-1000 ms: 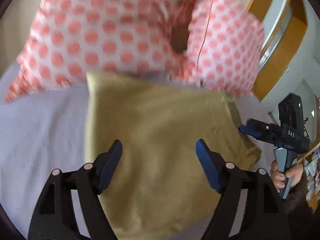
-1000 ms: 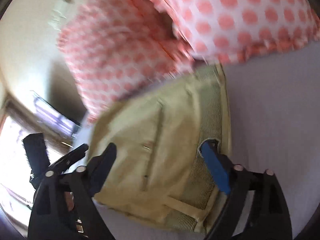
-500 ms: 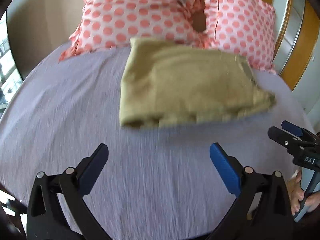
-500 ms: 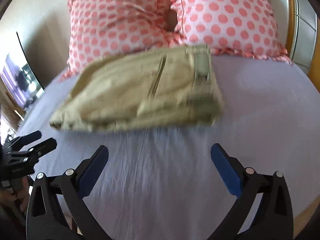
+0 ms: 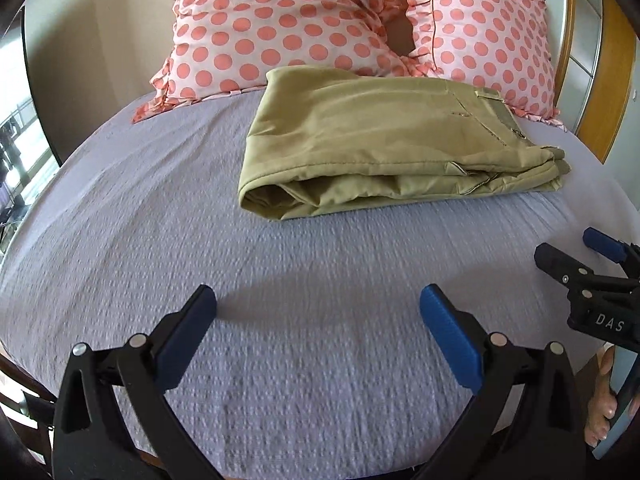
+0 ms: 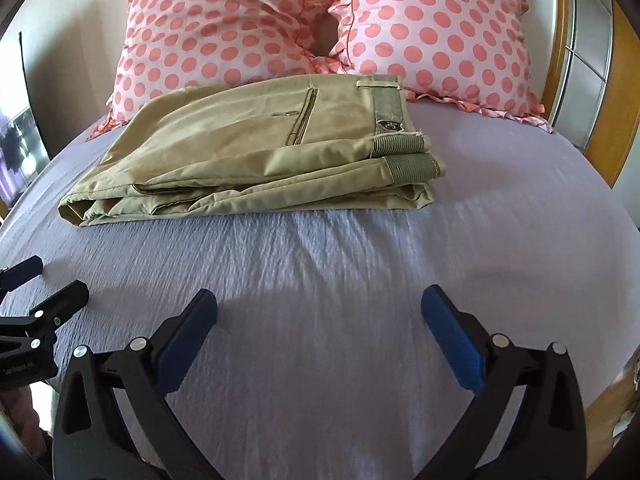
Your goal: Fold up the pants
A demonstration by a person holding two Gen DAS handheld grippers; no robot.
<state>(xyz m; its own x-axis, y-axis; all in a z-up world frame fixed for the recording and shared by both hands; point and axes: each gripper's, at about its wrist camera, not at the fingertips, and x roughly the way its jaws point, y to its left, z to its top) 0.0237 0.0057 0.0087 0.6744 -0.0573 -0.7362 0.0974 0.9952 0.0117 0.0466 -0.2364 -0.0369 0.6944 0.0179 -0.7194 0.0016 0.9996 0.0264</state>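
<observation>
The khaki cotton pants (image 5: 384,148) are lying folded into a compact stack on the lavender textured bed sheet (image 5: 280,280), their far edge seemingly touching the two white pillows with coral polka dots (image 6: 280,28), though the contact line is hard to make out. The left gripper (image 5: 318,312) is hovering over bare sheet near the pants, its blue-padded jaws spread wide and gripping nothing. The right gripper (image 6: 319,312) is hanging likewise, wide open and empty, well apart from the pants' ribbed waistband (image 6: 400,148).
</observation>
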